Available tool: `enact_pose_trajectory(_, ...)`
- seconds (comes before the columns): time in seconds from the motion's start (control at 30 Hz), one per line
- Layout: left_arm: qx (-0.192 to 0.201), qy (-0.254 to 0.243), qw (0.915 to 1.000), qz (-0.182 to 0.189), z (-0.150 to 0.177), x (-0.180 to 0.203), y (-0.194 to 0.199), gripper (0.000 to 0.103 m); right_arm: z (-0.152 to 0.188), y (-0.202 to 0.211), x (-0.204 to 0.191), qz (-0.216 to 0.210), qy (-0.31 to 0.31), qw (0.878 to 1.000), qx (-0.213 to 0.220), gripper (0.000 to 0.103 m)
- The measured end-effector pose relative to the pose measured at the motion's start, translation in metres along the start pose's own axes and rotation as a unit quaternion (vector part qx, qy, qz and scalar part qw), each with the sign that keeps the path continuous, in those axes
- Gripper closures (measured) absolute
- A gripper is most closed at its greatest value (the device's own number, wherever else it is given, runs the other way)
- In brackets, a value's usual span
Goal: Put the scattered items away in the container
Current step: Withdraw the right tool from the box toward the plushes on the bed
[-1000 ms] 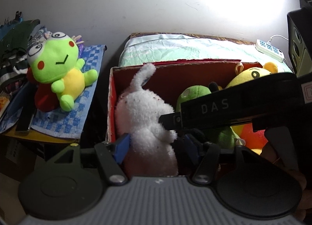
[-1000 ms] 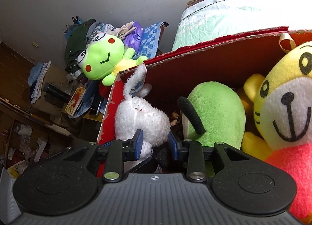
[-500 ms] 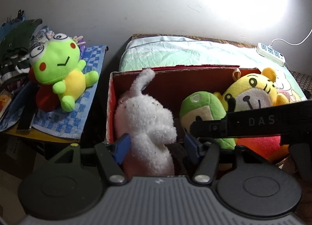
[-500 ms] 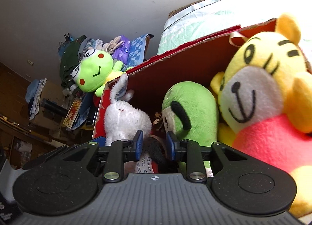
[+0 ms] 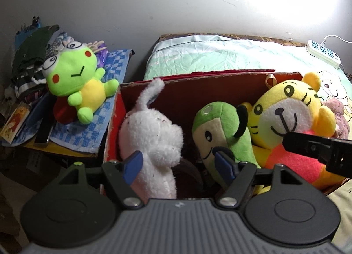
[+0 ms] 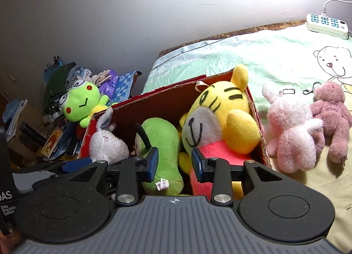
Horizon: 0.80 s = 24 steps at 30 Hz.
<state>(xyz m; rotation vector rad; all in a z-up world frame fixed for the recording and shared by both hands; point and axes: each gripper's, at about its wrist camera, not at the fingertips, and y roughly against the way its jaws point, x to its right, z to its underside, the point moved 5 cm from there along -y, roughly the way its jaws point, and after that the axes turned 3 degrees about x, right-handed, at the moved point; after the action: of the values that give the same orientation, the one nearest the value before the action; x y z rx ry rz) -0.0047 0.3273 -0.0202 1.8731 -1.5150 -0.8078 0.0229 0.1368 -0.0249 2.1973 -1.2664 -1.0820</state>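
Bed (image 6: 253, 55) with a pale green sheet fills the upper right of both views, its far edge against the grey wall. Red cardboard box (image 5: 193, 91) sits on the bed at its left end, open at the top. Inside the box, from 9 to 3 o'clock in the left wrist view: white plush rabbit (image 5: 154, 135) with one ear upright, green plush toy (image 5: 222, 130) with a black ear, yellow tiger plush (image 5: 286, 110) with a pink-red body leaning against the right wall. Outside the box, at 3 o'clock in the right wrist view, a pink plush rabbit (image 6: 292, 132) lies on the bed touching a mauve teddy bear (image 6: 332, 113); both carry key clips. At 9 o'clock of the box, a green frog plush (image 5: 77, 77) rests on a blue checked cloth (image 5: 96, 121) over a cluttered side stand, piled clothes behind it. White power strip (image 6: 325, 23) lies at the far right corner of the bed, at 1 o'clock. Left claw (image 5: 179, 163): jaws opening, standing either side of the white rabbit's lower body, pads not pressing on it. Right claw (image 6: 173, 163): jaws opening, a narrow gap, nothing gripped; the green toy and the tiger's red body show beyond the gap.
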Motion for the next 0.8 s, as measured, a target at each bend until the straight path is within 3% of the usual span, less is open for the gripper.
enact_pose_trajectory(0.33,0.017,0.011,0.9986,-0.048,-0.007,0.044,0.019,0.022,-0.010,0.028,0.025,-0.007,0.037,0.999,0.007,0.066)
enact_pose_trajectory(0.8,0.025,0.013,0.9977,-0.062,-0.018,0.123,0.033,0.021,-0.028,0.060,0.094,-0.008,0.042,0.999,0.011,0.066)
